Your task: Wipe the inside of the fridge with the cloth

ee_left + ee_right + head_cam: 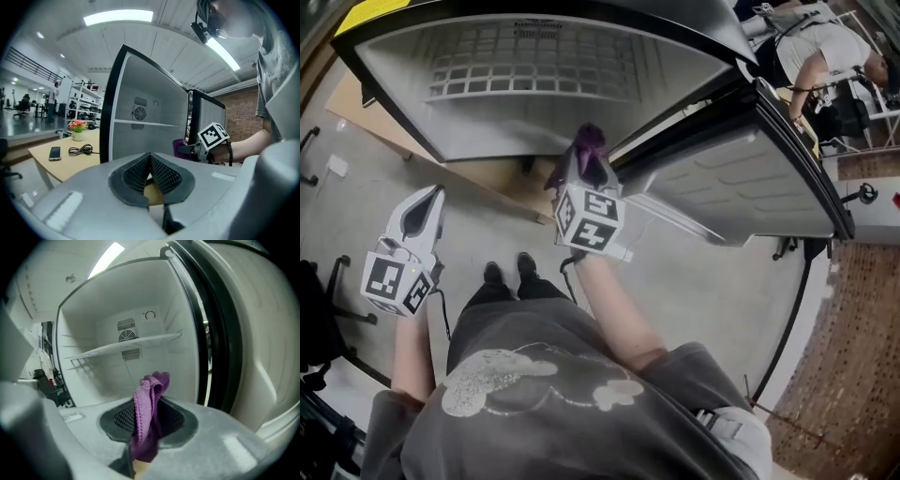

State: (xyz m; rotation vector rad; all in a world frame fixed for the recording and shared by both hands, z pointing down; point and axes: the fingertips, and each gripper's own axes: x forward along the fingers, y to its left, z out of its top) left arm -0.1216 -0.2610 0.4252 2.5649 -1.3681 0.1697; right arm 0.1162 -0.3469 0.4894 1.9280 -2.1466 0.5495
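Purple cloth (146, 411) stands up pinched in the right gripper (147, 423), in front of the open fridge (93, 333). The cloth's lower end is lost between the jaws, and the gripper's body cuts off the fridge floor. Inside, a wire shelf (126, 346) crosses the back wall below a round vent (125, 336). The left gripper (150, 176), jaws pressed together, is held well apart. A counter (65, 164) beside the fridge carries a phone (55, 153).

Grey floor (694, 281), wooden table (47, 164), brick wall (243, 117), ceiling strip light (118, 17)
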